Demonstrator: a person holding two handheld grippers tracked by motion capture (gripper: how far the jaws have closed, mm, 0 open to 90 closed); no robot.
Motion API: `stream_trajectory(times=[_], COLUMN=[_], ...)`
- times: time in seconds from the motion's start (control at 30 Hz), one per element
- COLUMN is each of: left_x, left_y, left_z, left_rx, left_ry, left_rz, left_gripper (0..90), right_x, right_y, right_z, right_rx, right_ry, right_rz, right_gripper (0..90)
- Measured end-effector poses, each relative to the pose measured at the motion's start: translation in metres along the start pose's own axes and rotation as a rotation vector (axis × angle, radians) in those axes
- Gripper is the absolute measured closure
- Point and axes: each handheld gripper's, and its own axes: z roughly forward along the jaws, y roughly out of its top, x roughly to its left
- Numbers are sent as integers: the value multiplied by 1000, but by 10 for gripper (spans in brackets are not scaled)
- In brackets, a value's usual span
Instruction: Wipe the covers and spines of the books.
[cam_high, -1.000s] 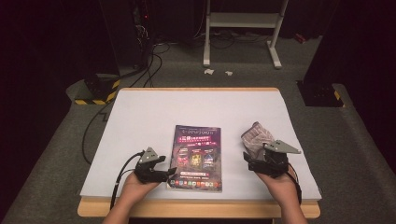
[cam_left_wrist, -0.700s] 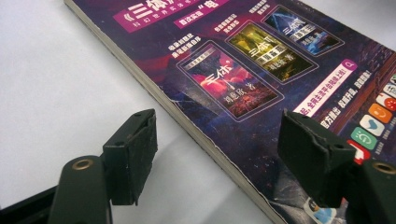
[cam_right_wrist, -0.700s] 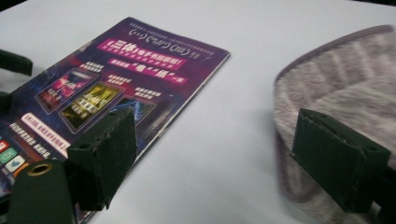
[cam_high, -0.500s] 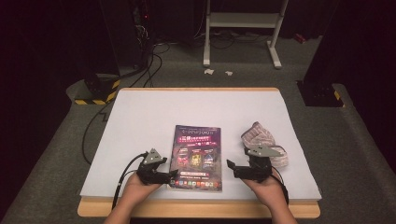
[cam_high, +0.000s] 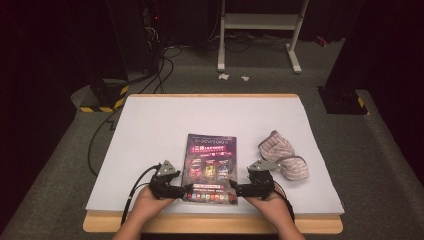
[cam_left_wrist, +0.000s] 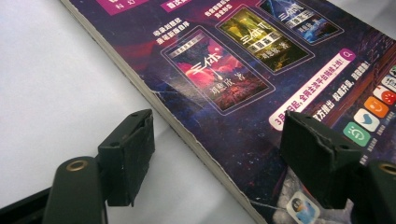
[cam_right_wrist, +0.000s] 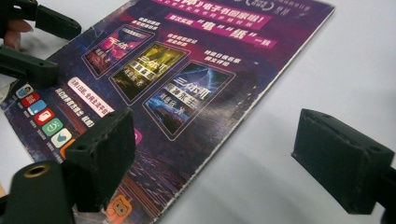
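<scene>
A purple-covered book (cam_high: 210, 160) lies flat near the front middle of the white table (cam_high: 210, 115). My left gripper (cam_high: 184, 189) sits low at the book's lower left corner. In the left gripper view its jaws (cam_left_wrist: 219, 126) stand open astride the book's (cam_left_wrist: 243, 60) left edge, one over the table and one over the cover, and they have just been opening a little. My right gripper (cam_high: 236, 190) is at the lower right corner. It (cam_right_wrist: 219, 135) is open too, with one jaw over the cover (cam_right_wrist: 187, 60) and the other over the bare table. Neither pair of pads presses on the book.
A crumpled striped cloth (cam_high: 282, 155) lies on the table just right of the right hand. Cables trail off the left side of the table. Behind the table are a white metal stand (cam_high: 260, 25) and dark equipment on the floor.
My right gripper has moved left and down, away from the cloth to the book's lower right edge. The left gripper has stayed at the lower left corner.
</scene>
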Motion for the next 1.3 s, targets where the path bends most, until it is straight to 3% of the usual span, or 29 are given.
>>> stream_trajectory(times=[0.13, 0.27, 0.7, 1.07, 1.3], left_x=[-3, -5, -12, -22, -25], left_y=[0, 1, 2, 3, 3], left_z=[1, 1, 1, 5, 7], left_rx=[1, 4, 3, -4, -4], left_ry=[-8, -12, -23, -70, -66], left_rz=[6, 7, 17, 36, 46], left_gripper=[278, 291, 332, 375, 380], right_x=[4, 5, 3, -10, -5], right_y=[-2, -4, -5, -7, -8], right_z=[7, 11, 15, 11, 13], right_rx=[36, 58, 94, 68, 69], right_ry=[-30, -24, 14, 25, -9], right_rz=[-17, -27, 25, 99, 85], right_gripper=[140, 147, 160, 242, 243])
